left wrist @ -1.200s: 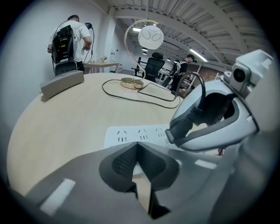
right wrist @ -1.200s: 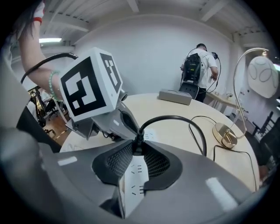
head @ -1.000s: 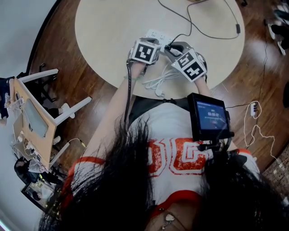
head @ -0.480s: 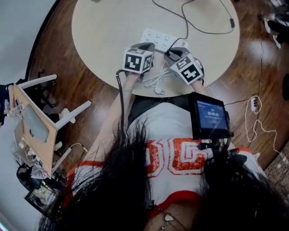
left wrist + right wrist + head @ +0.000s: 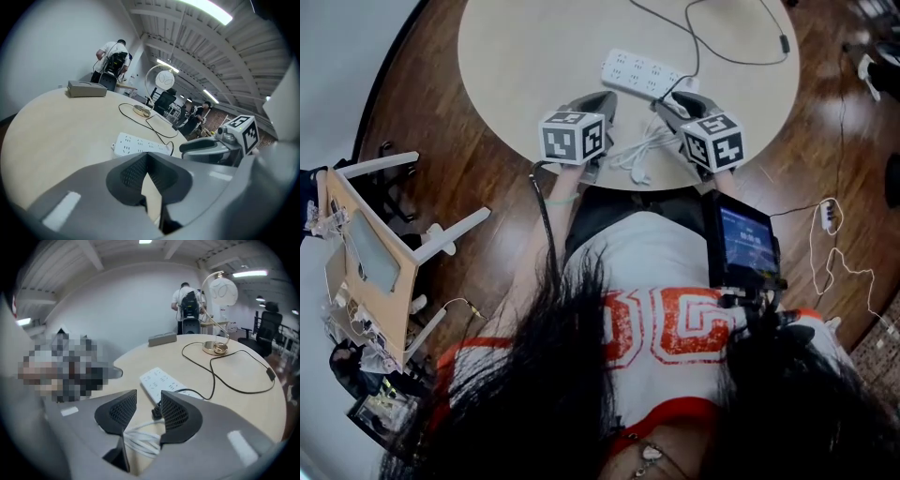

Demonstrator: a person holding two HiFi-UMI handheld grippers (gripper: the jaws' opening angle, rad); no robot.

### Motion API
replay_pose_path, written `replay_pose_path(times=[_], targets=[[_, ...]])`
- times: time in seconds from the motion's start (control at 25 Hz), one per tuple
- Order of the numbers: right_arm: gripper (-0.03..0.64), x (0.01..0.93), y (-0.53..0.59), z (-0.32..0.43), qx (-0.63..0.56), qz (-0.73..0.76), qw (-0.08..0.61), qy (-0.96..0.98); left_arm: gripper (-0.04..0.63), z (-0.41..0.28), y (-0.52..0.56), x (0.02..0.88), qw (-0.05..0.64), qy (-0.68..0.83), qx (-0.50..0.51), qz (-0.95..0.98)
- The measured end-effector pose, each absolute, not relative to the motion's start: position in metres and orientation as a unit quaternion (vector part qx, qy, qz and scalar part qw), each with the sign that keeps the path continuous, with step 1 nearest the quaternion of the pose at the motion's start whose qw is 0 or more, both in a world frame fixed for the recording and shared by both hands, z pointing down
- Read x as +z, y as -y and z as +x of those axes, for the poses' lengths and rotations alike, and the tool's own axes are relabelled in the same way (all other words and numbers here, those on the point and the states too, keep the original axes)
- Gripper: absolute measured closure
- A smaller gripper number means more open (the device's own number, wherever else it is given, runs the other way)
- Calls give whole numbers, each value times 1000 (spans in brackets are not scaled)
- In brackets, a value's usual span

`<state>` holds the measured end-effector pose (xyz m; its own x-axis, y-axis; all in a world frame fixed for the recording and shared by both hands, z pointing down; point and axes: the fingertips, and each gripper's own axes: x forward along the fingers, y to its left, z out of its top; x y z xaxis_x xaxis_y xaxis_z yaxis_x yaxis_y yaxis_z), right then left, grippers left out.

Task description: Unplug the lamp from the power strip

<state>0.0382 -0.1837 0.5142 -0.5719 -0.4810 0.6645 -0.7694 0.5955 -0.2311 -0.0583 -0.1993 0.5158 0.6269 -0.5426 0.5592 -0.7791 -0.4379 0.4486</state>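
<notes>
The jaws of our right gripper (image 5: 147, 397) have just been opening and stand apart, the small black plug (image 5: 154, 412) between them; the long white power strip (image 5: 161, 380) lies just beyond. Our left gripper (image 5: 146, 155) has its jaws together, empty

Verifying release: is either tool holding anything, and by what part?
Nothing held. Right tool: jaws have just opened, plug loose between them, pads clear. Left tool: shut, empty.

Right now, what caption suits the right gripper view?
Right hand-held gripper, jaws just opened, framing black plug beside white power strip and bundled white cable.
</notes>
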Motion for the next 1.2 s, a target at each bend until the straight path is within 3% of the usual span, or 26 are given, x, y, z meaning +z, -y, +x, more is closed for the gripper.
replay_pose_path(times=[0.12, 0.32, 0.76, 1.2], targets=[[479, 492, 185, 34, 262, 395, 233, 849, 595, -60, 193, 501, 356, 392, 139, 837], [614, 476, 168, 23, 234, 423, 219, 848, 595, -58, 171, 474, 340, 368, 110, 859], [615, 467, 116, 19, 248, 435, 187, 845, 595, -48, 130, 466, 391, 329, 18, 859], [615, 448, 89, 32, 239, 409, 153, 867, 595, -24, 97, 446, 370, 341, 13, 864]])
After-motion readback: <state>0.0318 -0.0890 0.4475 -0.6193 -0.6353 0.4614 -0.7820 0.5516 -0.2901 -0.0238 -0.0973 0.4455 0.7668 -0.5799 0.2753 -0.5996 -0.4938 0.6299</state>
